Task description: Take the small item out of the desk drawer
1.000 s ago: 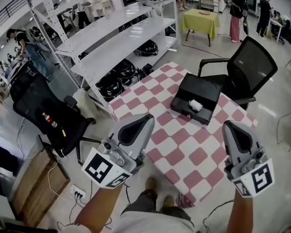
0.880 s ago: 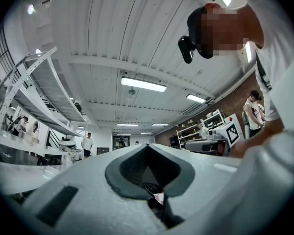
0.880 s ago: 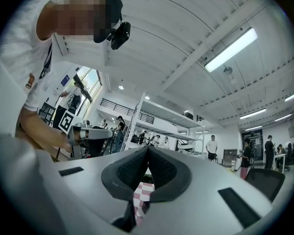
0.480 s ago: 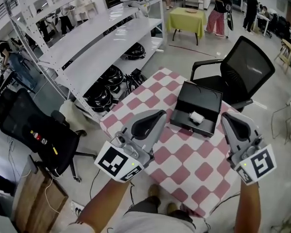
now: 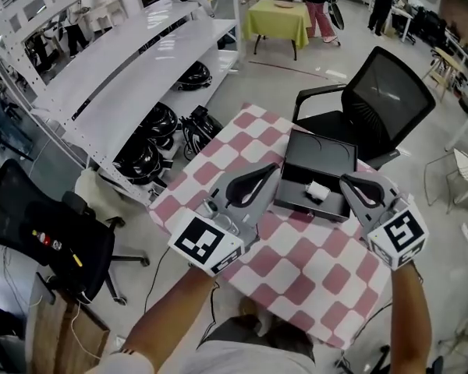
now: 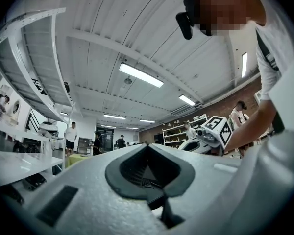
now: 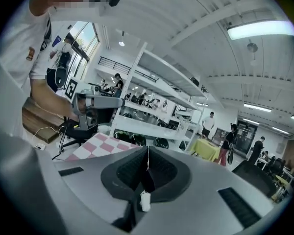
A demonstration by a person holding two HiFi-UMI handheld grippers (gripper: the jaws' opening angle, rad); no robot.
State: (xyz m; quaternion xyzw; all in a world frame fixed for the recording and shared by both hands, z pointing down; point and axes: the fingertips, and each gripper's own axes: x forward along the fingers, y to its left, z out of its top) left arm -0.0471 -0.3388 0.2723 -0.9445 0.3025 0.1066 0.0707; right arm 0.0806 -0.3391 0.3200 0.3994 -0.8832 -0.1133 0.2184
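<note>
Over the checkered counter (image 5: 296, 257), my left claw (image 5: 265, 174) and right claw (image 5: 357, 187) hover clenched, empty.
Between them, the small white item (image 5: 318, 191) lies inside the open black drawer (image 5: 327, 150), nearer the right claw's tip, touched by neither.

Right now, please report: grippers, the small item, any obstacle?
Left gripper, right gripper: both shut, empty. Small white item lies in the black drawer, untouched. Nothing over it.
</note>
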